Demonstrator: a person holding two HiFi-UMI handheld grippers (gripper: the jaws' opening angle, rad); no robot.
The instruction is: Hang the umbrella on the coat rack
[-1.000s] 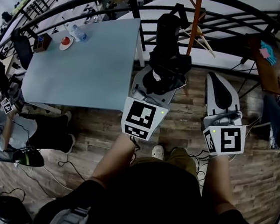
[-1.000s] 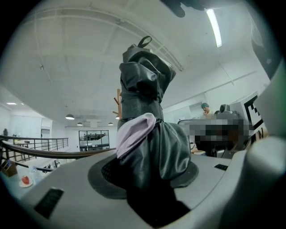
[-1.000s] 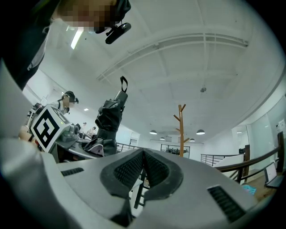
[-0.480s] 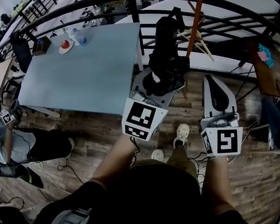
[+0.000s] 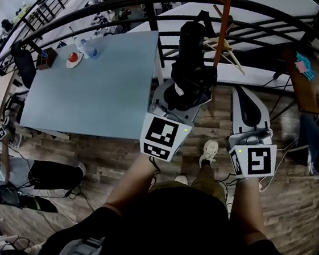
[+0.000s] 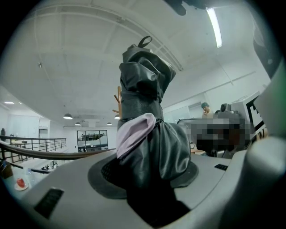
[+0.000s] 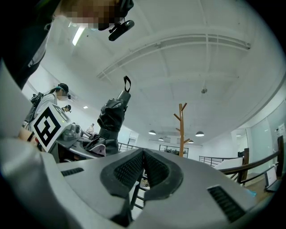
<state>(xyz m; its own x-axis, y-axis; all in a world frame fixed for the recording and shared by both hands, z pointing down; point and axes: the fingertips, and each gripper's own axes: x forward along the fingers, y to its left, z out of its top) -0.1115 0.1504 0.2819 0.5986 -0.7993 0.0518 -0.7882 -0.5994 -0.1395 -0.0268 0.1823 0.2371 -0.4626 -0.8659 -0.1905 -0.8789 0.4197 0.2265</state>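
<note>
The left tongs (image 5: 181,101) pinch the umbrella (image 5: 189,53), right tongs (image 5: 245,96) pressed together; a shoe (image 5: 208,152) stepped forward.

Umbrella (image 5: 191,70) carried forward, shoe (image 5: 208,152) stepped ahead

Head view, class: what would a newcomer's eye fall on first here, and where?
The black folded umbrella stands upright in the left gripper at centre. Just beyond it, the orange wooden coat rack rises at the top edge. A pale blue table fills the left.
</note>
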